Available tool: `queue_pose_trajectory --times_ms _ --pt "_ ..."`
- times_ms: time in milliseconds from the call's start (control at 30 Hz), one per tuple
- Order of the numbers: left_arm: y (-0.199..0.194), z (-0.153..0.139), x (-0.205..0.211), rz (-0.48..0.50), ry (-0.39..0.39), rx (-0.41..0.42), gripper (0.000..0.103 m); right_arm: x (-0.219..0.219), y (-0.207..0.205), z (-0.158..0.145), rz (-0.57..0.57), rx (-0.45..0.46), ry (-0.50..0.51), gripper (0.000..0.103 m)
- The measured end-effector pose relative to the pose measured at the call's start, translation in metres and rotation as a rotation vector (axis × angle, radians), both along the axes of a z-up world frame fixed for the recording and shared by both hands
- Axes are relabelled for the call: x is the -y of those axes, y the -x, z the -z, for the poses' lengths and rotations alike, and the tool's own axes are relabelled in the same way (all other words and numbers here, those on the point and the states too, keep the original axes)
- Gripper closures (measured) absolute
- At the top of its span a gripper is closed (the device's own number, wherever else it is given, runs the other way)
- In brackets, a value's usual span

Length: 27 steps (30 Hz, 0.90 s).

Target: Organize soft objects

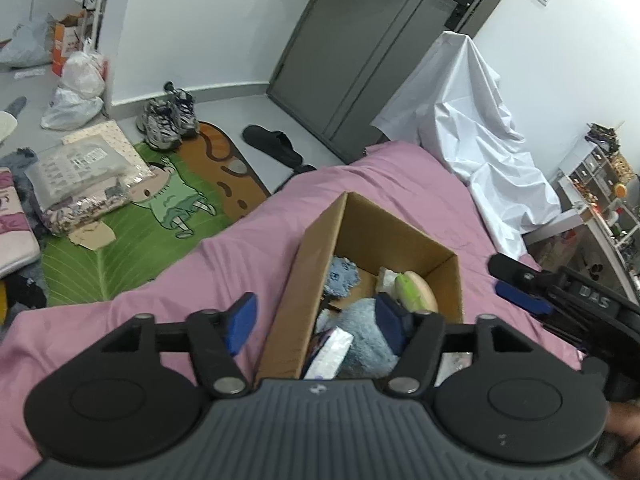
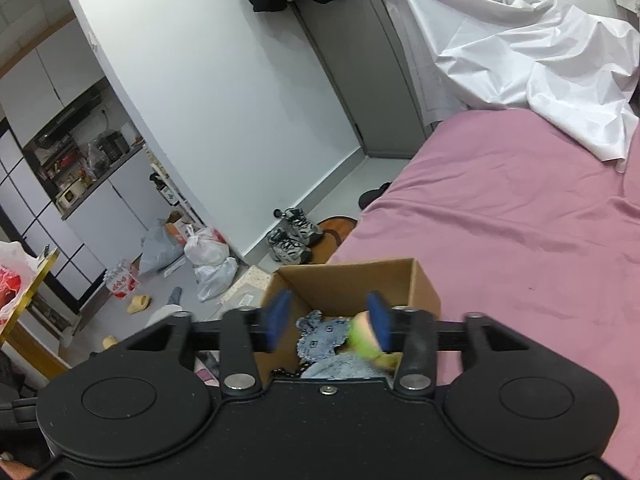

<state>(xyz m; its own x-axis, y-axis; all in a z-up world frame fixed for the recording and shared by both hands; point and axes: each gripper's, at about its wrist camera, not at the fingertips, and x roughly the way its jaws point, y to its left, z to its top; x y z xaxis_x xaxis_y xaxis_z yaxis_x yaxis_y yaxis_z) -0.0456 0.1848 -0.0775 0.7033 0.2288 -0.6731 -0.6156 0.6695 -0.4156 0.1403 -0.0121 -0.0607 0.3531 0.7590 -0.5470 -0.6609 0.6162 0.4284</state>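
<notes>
Now, over at nine o'clock in the left wrist view, the floor: a green leaf-print mat [image 1: 120, 240] with a cartoon figure, packaged goods stacked on it, and a pair of grey sneakers [image 1: 168, 118] up at eleven o'clock by the wall. A black slipper [image 1: 272, 144] lies near the grey door [image 1: 360, 52].

Moving to centre, the left tongs [image 1: 316, 320] are spread wide apart, gripping nothing, one blue pad over the pink bedsheet [image 1: 224, 276] and the other down inside the open cardboard box [image 1: 400, 232]. The box sits on the bed, and it's where the soft things are: a pale blue fluffy toy [image 1: 360, 332] low in the box, a blue knitted piece [image 1: 342, 276] against the left wall, and a green-and-beige plush [image 1: 416, 290] toward the right corner. A white tissue pack [image 1: 330, 354] lies beside the fluffy toy.

At three o'clock, the right tongs [image 1: 516, 288] come in from the edge, above the sheet just beside the box. A white cloth [image 1: 472, 120] drapes over the bed's far end at one o'clock.

From the right wrist view, the right tongs [image 2: 328, 318] are also apart and empty, poised over the box [image 2: 420, 284], the green-and-beige plush [image 2: 364, 334] right beside the right-hand pad; I can't tell whether they touch.
</notes>
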Motion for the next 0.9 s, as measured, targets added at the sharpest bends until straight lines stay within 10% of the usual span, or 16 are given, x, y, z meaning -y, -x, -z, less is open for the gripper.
queue_pose_trajectory --times_ms 900 --pt "-0.007 -0.068 0.050 0.129 -0.110 -0.074 0.005 0.099 0.003 -0.061 -0.002 0.009 0.020 0.006"
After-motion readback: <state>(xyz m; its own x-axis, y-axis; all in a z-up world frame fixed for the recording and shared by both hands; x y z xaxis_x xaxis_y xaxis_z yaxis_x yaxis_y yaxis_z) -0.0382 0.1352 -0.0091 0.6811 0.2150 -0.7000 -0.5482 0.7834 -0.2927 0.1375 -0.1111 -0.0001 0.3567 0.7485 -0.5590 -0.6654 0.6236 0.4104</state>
